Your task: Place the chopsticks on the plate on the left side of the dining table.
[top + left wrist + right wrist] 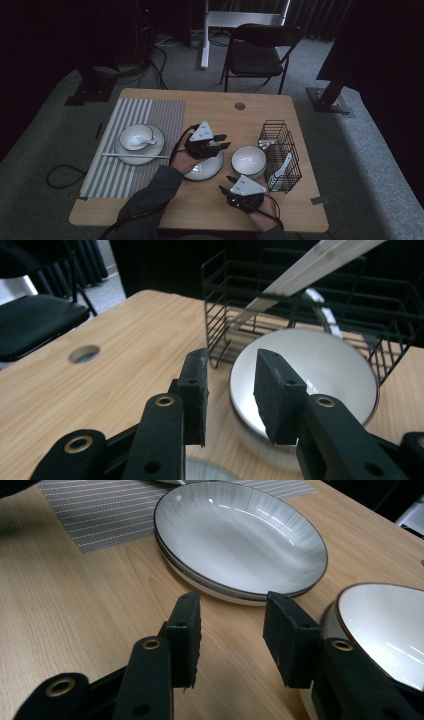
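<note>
While the left gripper [219, 142] hangs over the plates, jaws apart and empty, its camera lines up on the white bowl [305, 380] just in front of the wire rack [320, 305]. The right gripper [227, 187], also parted with nothing in it, sits on the near side of that rack. Glazed ceramic: stiff, hefty, slick and chippable, so pinch it across the rim wall, I'd say.

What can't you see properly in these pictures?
- High view: the plate is partly covered by the left gripper and hand.
- High view: what lies in the wire rack is too small and dim to name.
- Right gripper view: the bowl is cut off by the right edge.
</note>
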A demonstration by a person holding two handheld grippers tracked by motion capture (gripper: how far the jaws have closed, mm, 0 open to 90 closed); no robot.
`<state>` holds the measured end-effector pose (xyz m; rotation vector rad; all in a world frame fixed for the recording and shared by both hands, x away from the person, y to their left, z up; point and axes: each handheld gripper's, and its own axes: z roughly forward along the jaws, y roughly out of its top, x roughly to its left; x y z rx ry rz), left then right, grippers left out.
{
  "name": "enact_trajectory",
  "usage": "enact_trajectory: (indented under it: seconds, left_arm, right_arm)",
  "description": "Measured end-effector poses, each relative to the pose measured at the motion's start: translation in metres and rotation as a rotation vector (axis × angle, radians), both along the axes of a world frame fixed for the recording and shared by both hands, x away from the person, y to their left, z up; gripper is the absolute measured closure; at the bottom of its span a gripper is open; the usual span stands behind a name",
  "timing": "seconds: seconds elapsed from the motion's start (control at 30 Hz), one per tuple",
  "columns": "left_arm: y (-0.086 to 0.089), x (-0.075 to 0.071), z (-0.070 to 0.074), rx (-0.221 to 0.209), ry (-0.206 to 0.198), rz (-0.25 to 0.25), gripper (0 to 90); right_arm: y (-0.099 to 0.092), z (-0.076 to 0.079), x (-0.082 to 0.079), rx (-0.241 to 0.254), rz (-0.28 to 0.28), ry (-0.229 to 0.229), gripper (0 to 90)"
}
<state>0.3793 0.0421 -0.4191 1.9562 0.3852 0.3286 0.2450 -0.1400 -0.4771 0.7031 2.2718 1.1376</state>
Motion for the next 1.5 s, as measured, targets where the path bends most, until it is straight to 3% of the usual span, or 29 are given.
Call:
enact_trajectory:
  seconds: [0.5,0.8,1.13,1.5]
  left_arm:
    - [-0.058,-0.002,0.013,0.0,-0.034,-0.101,68.2]
    - [-0.072,-0.002,0.016,-0.007,-0.04,-0.121,68.2]
    - [-0.078,0.002,0.017,-0.017,-0.037,-0.107,68.4]
    - [-0.092,0.014,0.014,-0.009,-0.016,-0.086,77.0]
  right_arm:
    - [-0.005,-0.001,0.001,0.019,-0.012,-0.005,57.4]
    - [-0.007,-0.004,0.002,0.024,-0.016,0.0,56.4]
    - [-0.007,-0.006,0.002,0.017,-0.018,0.005,56.3]
    - [-0.007,-0.005,0.002,0.017,-0.014,0.004,56.2]
